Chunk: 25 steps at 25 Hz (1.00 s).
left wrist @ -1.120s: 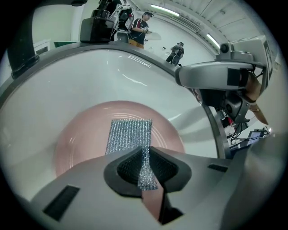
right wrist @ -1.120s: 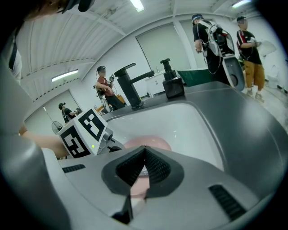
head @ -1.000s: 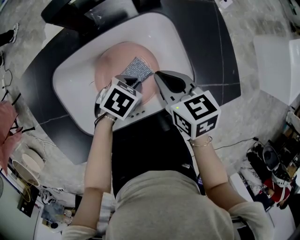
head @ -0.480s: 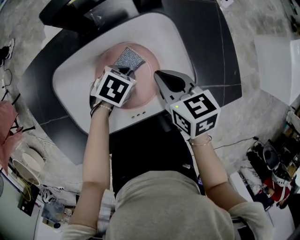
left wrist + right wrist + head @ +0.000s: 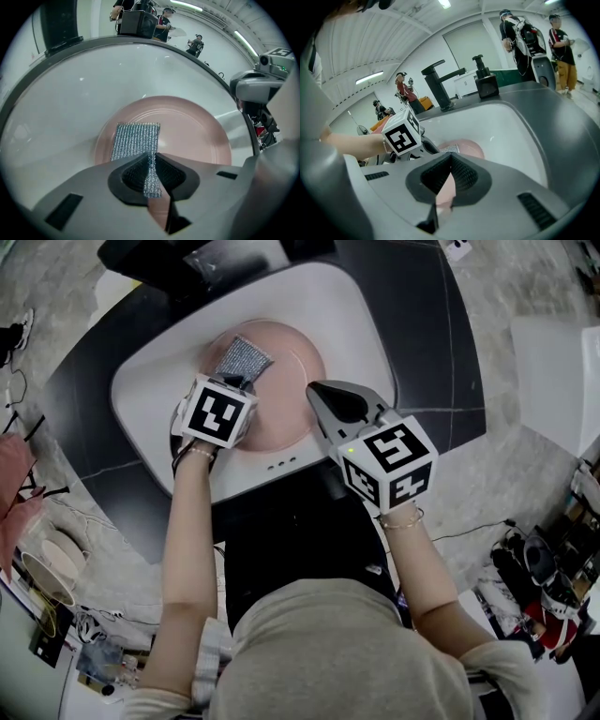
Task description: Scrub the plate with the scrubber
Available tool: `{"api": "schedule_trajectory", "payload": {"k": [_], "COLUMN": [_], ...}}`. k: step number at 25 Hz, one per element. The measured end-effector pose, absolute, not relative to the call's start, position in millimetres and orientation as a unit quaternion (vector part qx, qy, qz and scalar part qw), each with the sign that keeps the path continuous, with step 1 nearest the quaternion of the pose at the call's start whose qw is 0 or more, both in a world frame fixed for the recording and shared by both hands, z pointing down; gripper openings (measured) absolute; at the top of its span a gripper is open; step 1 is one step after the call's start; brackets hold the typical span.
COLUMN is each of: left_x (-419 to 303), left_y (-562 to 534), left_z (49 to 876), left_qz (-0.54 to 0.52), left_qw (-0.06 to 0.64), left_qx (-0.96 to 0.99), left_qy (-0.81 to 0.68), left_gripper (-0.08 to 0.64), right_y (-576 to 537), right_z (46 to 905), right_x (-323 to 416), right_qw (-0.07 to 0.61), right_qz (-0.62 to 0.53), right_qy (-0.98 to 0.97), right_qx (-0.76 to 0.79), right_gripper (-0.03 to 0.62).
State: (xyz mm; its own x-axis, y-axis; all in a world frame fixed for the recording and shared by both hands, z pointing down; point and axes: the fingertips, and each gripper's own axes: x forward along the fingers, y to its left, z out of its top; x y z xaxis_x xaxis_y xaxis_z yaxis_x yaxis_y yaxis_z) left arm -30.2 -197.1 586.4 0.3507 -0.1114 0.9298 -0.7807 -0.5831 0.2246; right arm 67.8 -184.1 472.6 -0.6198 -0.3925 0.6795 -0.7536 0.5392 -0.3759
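A pink plate [image 5: 286,381] lies in the white sink [image 5: 356,324]. A silver mesh scrubber [image 5: 242,359] rests flat on the plate's far-left part. My left gripper [image 5: 238,381] is shut on the scrubber's near end; in the left gripper view the mesh [image 5: 136,140] runs out from between the pads of my left gripper [image 5: 151,174] over the plate [image 5: 192,131]. My right gripper [image 5: 315,390] sits at the plate's right rim, shut on it. In the right gripper view, pink rim shows between the closed pads of my right gripper [image 5: 447,180].
A black faucet [image 5: 440,82] and a black soap dispenser [image 5: 485,77] stand on the dark counter [image 5: 427,343] behind the basin. The sink's sloped white walls surround the plate. Several people stand far off in the background.
My left gripper has dragged the scrubber across the plate, from its middle toward the far left. The right gripper has stayed on the rim.
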Motion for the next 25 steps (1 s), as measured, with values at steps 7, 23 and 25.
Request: {"api": "schedule_trajectory", "payload": {"k": [7,23,25], "left_x": [-36.9,-4.8,5.6], "left_y": [-172.1,-122.9,-120.5], "left_z": [582.6,561.6,555.0], "left_qz": [0.486,0.488,0.480], "left_qw": [0.363,0.352,0.355], "left_qx": [0.740,0.777,0.785], "left_qy": [-0.291,-0.184,-0.166], "left_gripper": [0.063,0.063,0.063], "right_y": [-179.9,-171.6,-171.5], "right_z": [472.6,462.2,462.0], "right_x": [64.1,68.8,71.0], "right_qw": [0.274,0.269,0.269], "right_qz": [0.333,0.329,0.329], "right_qy": [-0.835,-0.830,-0.829], "right_qx": [0.341,0.361,0.364], "right_gripper": [0.006,0.006,0.006]}}
